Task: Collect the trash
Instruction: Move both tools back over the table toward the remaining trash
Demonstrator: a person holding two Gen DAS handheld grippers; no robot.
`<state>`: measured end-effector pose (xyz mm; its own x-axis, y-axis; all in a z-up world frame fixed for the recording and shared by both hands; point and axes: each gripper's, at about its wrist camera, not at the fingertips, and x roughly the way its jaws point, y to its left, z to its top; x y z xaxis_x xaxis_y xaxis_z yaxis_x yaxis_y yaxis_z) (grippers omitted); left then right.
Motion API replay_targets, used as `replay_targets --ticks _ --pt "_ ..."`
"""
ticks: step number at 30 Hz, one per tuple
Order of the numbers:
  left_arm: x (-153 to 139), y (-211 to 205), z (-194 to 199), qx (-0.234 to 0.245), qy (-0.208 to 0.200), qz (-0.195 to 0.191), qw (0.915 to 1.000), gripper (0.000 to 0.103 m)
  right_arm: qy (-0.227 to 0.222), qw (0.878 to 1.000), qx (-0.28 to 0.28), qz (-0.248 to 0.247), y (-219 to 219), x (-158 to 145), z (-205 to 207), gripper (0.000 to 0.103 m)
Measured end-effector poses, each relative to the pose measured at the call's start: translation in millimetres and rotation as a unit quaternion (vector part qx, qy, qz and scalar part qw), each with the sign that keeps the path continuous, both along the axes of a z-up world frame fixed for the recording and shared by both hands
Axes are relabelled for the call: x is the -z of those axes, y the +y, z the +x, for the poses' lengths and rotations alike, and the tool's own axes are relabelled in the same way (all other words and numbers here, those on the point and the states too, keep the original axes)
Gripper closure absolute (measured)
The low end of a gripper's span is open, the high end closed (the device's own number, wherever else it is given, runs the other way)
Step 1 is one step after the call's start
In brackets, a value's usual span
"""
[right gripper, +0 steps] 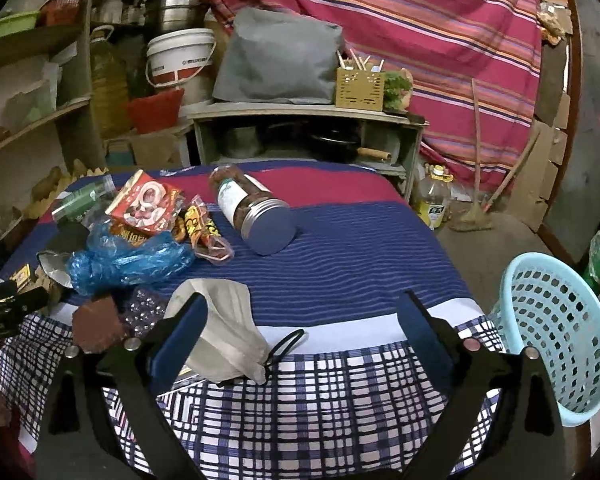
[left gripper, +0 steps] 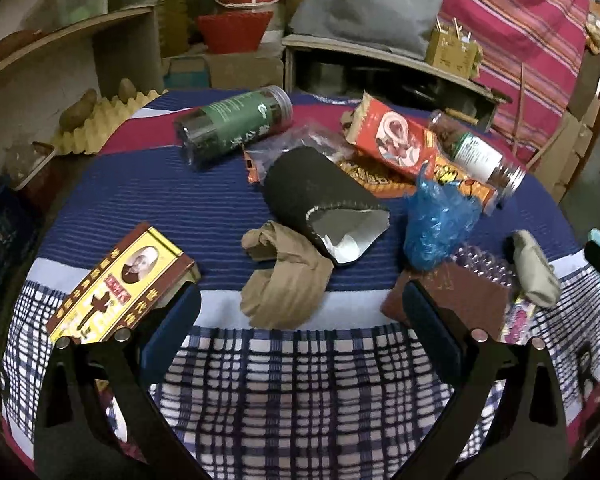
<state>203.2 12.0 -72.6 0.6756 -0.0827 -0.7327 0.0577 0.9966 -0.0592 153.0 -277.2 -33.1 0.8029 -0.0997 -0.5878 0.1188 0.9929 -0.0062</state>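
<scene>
**Two wrist views over one cluttered table**

The left wrist camera looks forward and down from the near edge of the cloth-covered table (left gripper: 204,216), close above its clutter. The right wrist camera sits further right, facing the same way, taking in the pale blue basket (right gripper: 556,336) beside the table. Both share the blue plastic bag (left gripper: 436,224) (right gripper: 128,260), the red box (left gripper: 392,140) (right gripper: 144,200) and the back shelves.

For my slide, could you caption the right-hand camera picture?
Open right tongs hover over a face mask on the cluttered table, pale blue basket waiting alongside.
</scene>
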Motion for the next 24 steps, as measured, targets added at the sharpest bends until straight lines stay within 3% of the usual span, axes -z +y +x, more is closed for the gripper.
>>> replay_targets --ticks 8,13,18,24 --pt "-2 0 14 -0.029 -0.032 0.053 0.9977 0.006 0.010 1.000 -0.004 0.005 4 2 3 0.009" --pt "-17 7 12 -0.015 -0.027 0.015 0.9994 0.006 0.020 1.000 -0.004 0.015 5 5 4 0.009" --pt "-37 15 7 -0.033 -0.043 -0.023 0.9982 0.006 0.023 1.000 -0.003 0.006 6 7 4 0.009" --pt "-53 23 27 -0.088 -0.050 0.010 0.9948 0.006 0.020 1.000 -0.002 -0.001 9 5 4 0.009"
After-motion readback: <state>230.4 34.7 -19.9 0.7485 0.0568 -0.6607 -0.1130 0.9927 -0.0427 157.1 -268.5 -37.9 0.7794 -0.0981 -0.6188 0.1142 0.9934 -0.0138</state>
